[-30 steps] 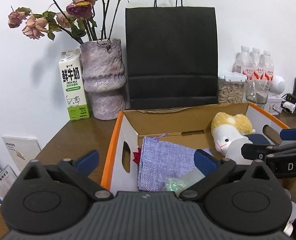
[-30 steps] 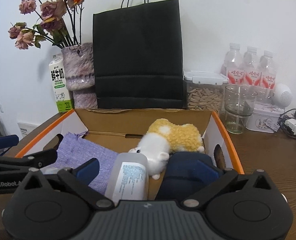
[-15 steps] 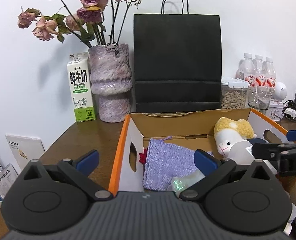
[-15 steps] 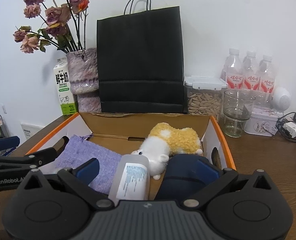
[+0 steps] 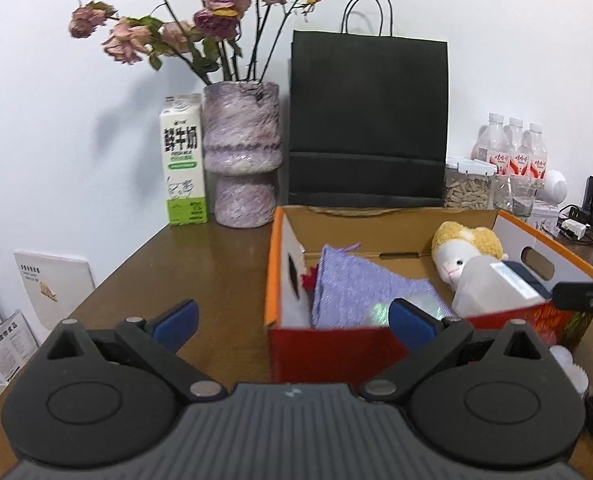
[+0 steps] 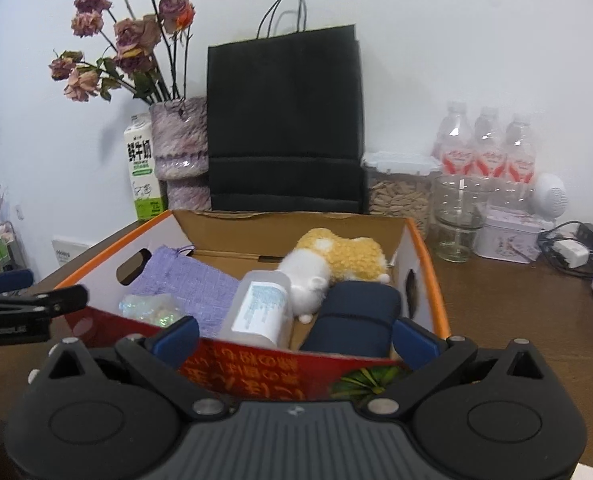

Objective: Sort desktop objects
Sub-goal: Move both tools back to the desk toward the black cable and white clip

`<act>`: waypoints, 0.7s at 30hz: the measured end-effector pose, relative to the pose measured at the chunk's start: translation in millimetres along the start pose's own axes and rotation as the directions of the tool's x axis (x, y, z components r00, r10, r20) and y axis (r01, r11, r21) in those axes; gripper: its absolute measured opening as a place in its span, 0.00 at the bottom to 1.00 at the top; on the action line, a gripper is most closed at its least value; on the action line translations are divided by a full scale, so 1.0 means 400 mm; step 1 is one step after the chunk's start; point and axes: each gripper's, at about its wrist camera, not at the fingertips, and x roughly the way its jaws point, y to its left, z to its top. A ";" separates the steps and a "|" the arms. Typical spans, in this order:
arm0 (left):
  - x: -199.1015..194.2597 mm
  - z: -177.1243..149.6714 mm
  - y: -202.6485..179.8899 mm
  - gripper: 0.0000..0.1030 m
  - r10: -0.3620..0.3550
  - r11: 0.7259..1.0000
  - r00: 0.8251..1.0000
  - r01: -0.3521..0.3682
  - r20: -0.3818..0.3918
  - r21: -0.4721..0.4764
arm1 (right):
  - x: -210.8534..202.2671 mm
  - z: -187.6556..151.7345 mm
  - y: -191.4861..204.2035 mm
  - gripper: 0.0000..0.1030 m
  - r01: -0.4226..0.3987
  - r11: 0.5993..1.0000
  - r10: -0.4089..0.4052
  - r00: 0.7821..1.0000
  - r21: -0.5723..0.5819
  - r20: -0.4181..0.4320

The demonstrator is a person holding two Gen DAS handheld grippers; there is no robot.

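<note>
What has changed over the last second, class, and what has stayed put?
Both grippers, left and right, have pulled back from the box, so its red front wall now shows. Both stayed open and empty. The pouch, bottle, plush and dark case lie unmoved inside.

— What does my left gripper (image 5: 292,318) look like from its own camera?

— Matte black body with a ribbed grey plate in the middle, a round disc on either side, and silver screw heads at the linkage pivots. The two fingers end in blue pads (image 5: 410,317).

— And my right gripper (image 6: 294,334)?

— Built alike: black linkages, silver screws, blue pads (image 6: 176,334), a small white mark on the ribbed plate. In its view the left gripper's black finger carries white lettering, too blurred for me to read.
</note>
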 end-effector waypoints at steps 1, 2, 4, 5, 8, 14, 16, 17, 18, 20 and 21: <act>-0.004 -0.003 0.005 1.00 0.005 1.000 1.000 -0.005 -0.002 -0.001 | -0.008 -0.007 -0.003 1.00 0.006 1.000 -0.006 1.000 -0.002 0.003; -0.008 -0.006 0.009 1.00 0.010 1.000 1.000 -0.010 -0.005 -0.002 | -0.015 -0.013 -0.008 1.00 0.010 1.000 -0.010 1.000 -0.001 0.001; -0.016 -0.015 0.017 1.00 0.018 1.000 1.000 -0.018 -0.013 -0.001 | -0.025 -0.025 -0.016 1.00 0.017 1.000 -0.017 1.000 0.002 -0.005; -0.020 -0.020 0.020 1.00 0.017 1.000 1.000 -0.017 -0.018 0.001 | -0.030 -0.032 -0.019 1.00 0.019 1.000 -0.019 1.000 0.002 -0.010; -0.029 -0.035 0.027 1.00 0.016 1.000 0.999 -0.016 -0.034 0.007 | -0.042 -0.052 -0.027 1.00 0.026 1.000 -0.026 0.999 0.009 -0.027; -0.041 -0.073 0.057 1.00 0.030 1.000 0.995 -0.030 -0.100 -0.003 | -0.057 -0.103 -0.045 1.00 0.042 0.999 -0.039 0.995 0.024 -0.095; -0.045 -0.083 0.066 1.00 0.038 0.999 0.992 -0.039 -0.123 -0.007 | -0.060 -0.119 -0.048 1.00 0.043 0.999 -0.040 0.992 0.026 -0.122; -0.048 -0.087 0.070 1.00 0.039 0.999 0.990 -0.041 -0.134 -0.008 | -0.061 -0.125 -0.048 1.00 0.044 0.999 -0.040 0.990 0.025 -0.132; -0.050 -0.091 0.071 1.00 0.039 0.999 0.989 -0.041 -0.146 -0.007 | -0.063 -0.133 -0.049 1.00 0.044 0.999 -0.040 0.989 0.024 -0.145; -0.055 -0.099 0.072 1.00 0.034 0.999 0.986 -0.035 -0.164 -0.002 | -0.068 -0.145 -0.050 1.00 0.040 0.999 -0.036 0.986 0.021 -0.164; -0.057 -0.103 0.071 1.00 0.033 0.999 0.984 -0.033 -0.173 0.000 | -0.069 -0.151 -0.049 1.00 0.039 0.999 -0.035 0.984 0.019 -0.173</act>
